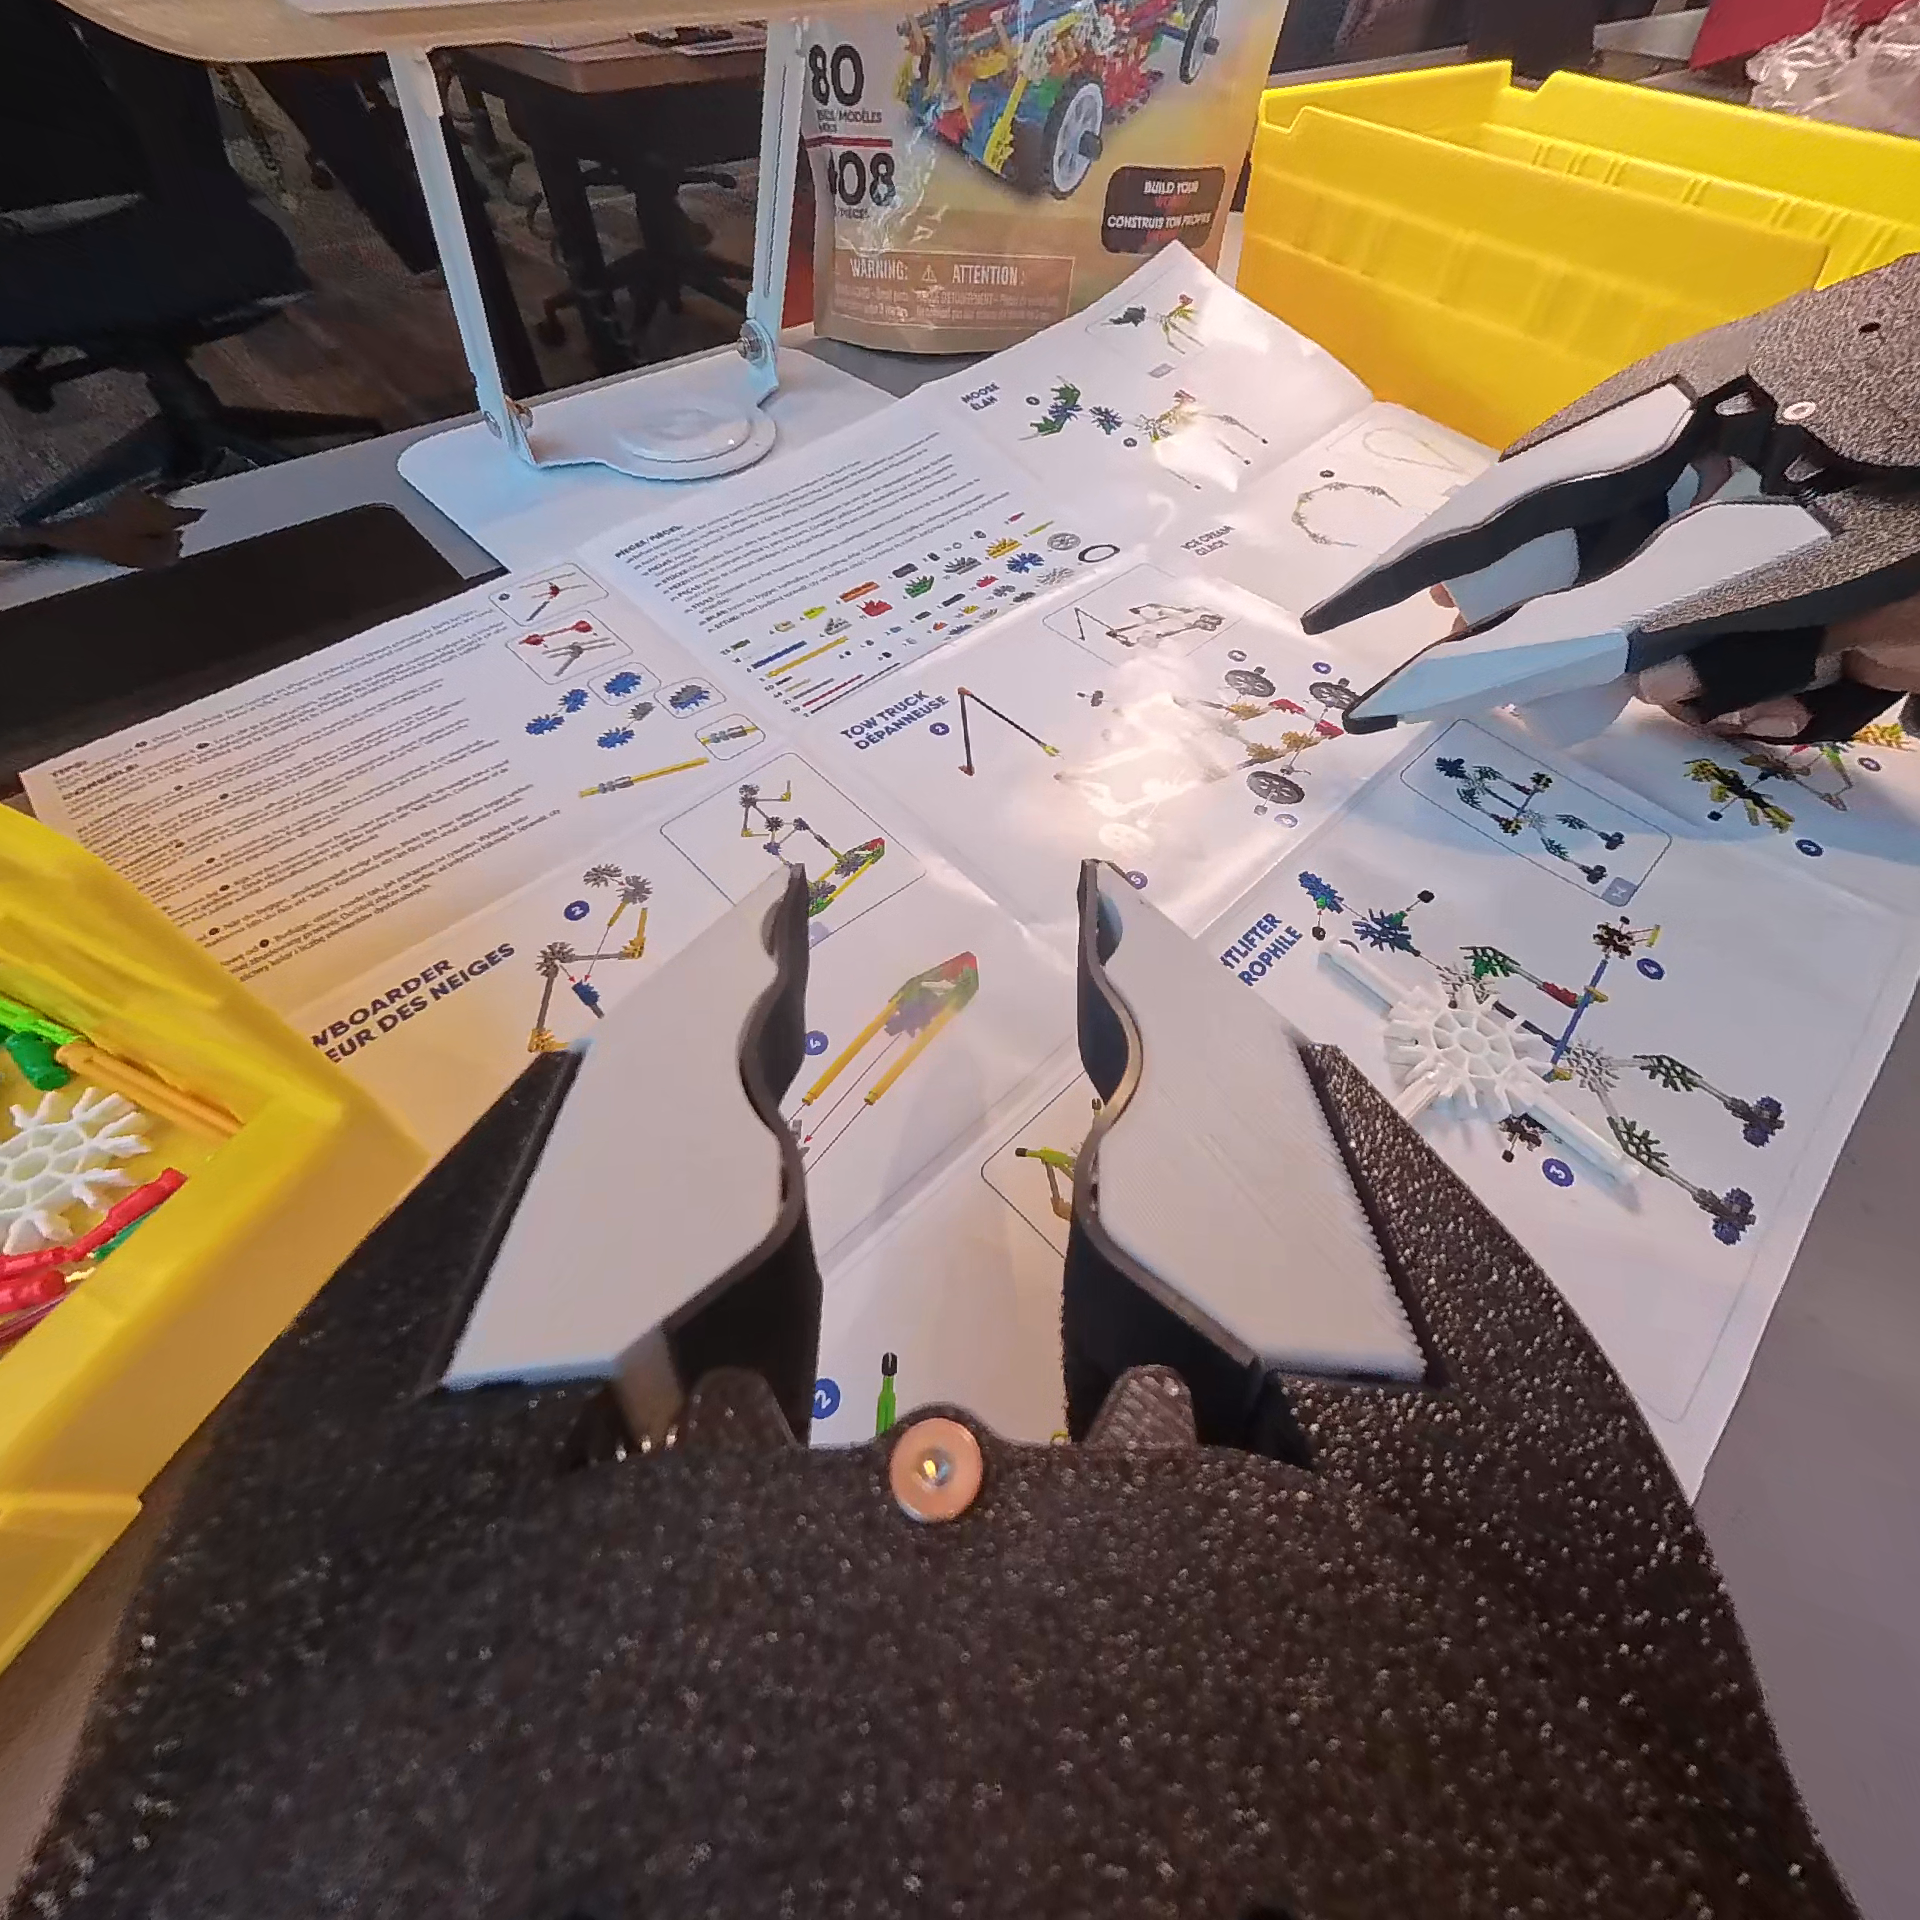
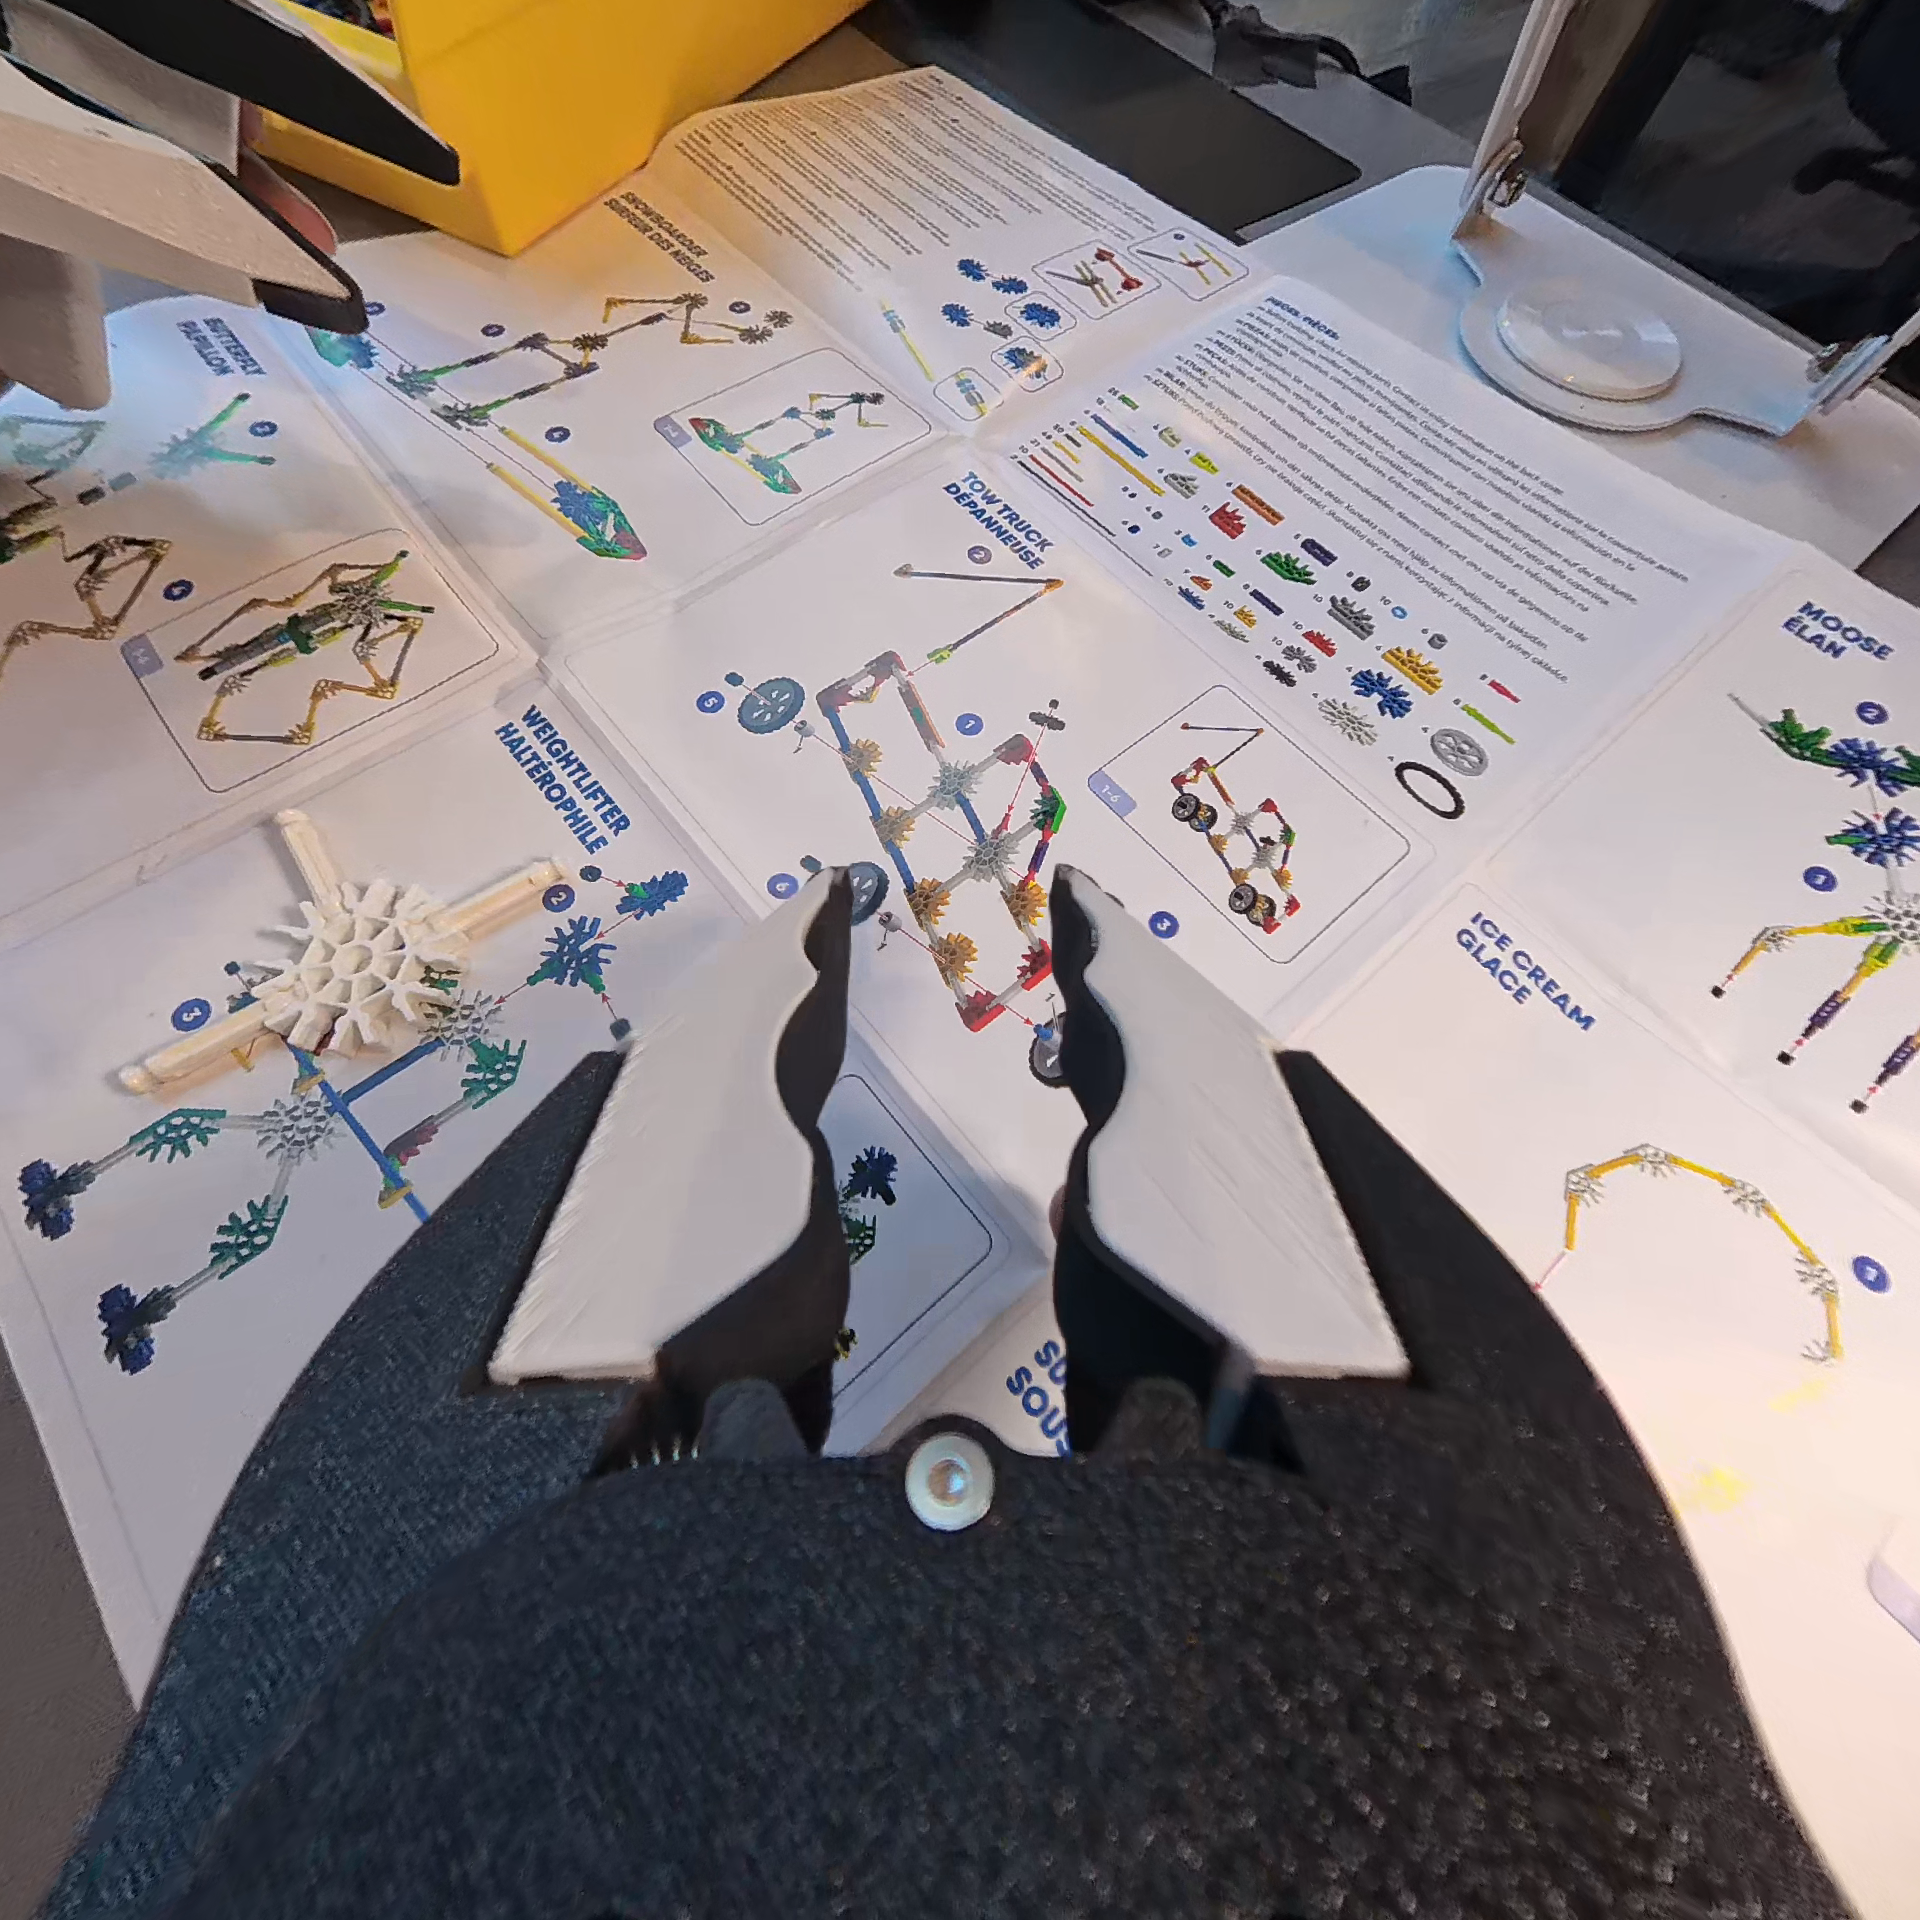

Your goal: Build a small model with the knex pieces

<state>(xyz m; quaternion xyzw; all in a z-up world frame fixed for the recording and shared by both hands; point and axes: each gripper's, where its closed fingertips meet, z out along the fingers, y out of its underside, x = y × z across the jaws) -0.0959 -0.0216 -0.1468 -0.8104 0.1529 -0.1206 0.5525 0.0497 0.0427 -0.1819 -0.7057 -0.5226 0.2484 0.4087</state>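
Both claws, the left gripper [image 1: 940, 883] and right gripper [image 2: 951, 888], hang open and empty over the instruction sheet [image 1: 935, 665]; a low sweep could knock the white snowflake piece [image 2: 358, 971] toward the sheet's near edge.

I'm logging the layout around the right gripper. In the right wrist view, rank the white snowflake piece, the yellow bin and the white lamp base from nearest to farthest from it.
From the right gripper, open over the instruction sheet:
1. White snowflake piece, on the sheet to its left.
2. White lamp base, far ahead to the right.
3. Yellow bin, far ahead to the left.
The last two are close to call.
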